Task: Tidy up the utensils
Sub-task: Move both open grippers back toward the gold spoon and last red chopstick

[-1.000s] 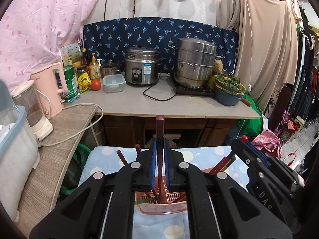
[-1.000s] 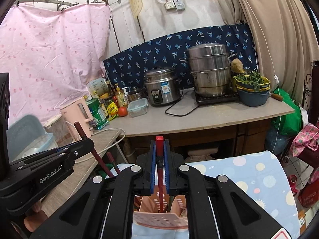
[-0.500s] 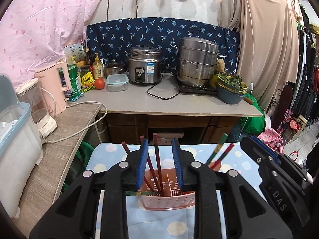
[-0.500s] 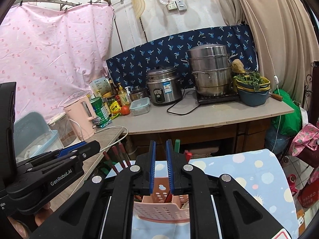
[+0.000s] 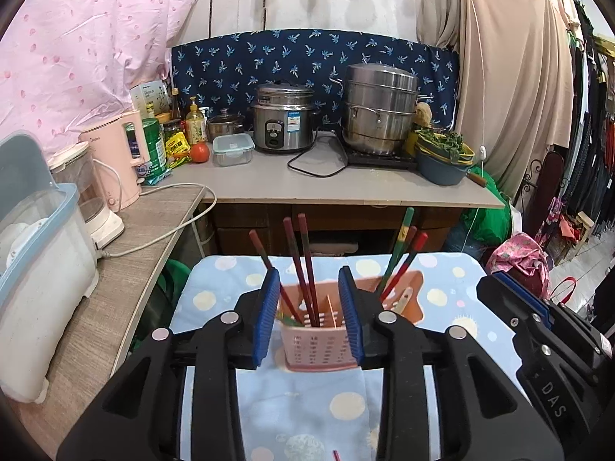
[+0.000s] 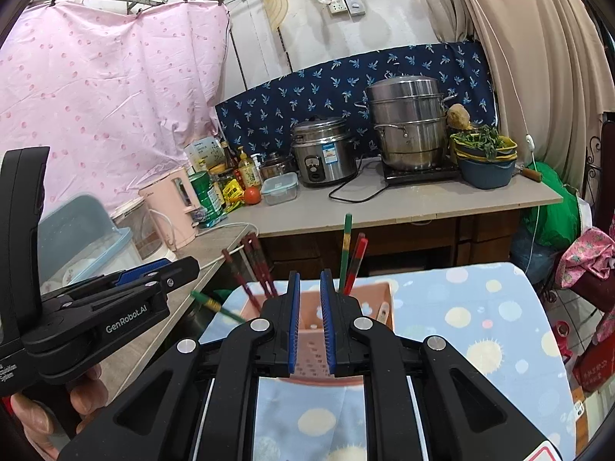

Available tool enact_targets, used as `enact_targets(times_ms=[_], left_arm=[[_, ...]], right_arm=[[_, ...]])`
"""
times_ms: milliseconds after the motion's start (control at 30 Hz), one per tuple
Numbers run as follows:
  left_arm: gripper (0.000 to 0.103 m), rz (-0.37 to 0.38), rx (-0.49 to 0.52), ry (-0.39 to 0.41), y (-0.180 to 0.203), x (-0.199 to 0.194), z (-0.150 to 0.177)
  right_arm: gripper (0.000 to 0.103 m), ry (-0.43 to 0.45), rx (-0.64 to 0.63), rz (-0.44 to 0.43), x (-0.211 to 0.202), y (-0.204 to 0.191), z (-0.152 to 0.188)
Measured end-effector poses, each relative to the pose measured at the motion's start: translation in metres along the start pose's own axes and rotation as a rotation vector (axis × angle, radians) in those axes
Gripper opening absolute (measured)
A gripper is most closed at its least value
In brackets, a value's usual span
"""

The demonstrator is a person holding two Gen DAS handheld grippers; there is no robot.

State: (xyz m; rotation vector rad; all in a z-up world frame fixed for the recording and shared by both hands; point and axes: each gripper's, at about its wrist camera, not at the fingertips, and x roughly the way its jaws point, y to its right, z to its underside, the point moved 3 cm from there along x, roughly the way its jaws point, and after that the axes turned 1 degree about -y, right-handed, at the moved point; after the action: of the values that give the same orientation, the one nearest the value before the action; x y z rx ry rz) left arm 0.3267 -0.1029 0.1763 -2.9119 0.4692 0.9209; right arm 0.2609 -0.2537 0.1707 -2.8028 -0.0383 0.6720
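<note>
The pink utensil holder (image 5: 321,342) stood on the tabletop (image 5: 307,403) with its blue dotted cloth, just ahead of both grippers. Dark red chopsticks (image 5: 303,265) stood in its left compartments, and a green and red set (image 5: 401,257) leaned out of the right side. In the right wrist view one green chopstick (image 6: 215,304) stuck out sideways to the left of the holder; whether it rested in the holder or hung over its edge could not be told.

The left gripper (image 5: 310,317) had its fingers partly apart and opening, with nothing pressed between them; the holder only showed through the gap. The right gripper (image 6: 310,322) kept its fingers at a narrow gap, also empty.

By the look of it, a placing step had just ended: both grippers were free and the chopsticks sat in the holder. A small red tip (image 5: 335,456) showed at the bottom edge of the left wrist view, perhaps another utensil lying on the cloth. The next move probably called for finding any loose piece, opening the fingers wider over it, and carrying it upright into a matching compartment without knocking the light holder over
</note>
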Motion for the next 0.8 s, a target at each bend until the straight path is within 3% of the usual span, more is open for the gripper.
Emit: enact_targets(times_ms=[500,800], left_arm=[[0.030,-0.016,0.022,-0.036,0.001,-0.041,0.065],[0.030,-0.018,0.019,-0.119,-0.007,-0.053,0.130]], right_arm=[[0.012,-0.078,0.007,0.003,-0.053,-0.005,0.069],[0.012,-0.157,0.019,-0.001,-0.077,-0.007,0.127]])
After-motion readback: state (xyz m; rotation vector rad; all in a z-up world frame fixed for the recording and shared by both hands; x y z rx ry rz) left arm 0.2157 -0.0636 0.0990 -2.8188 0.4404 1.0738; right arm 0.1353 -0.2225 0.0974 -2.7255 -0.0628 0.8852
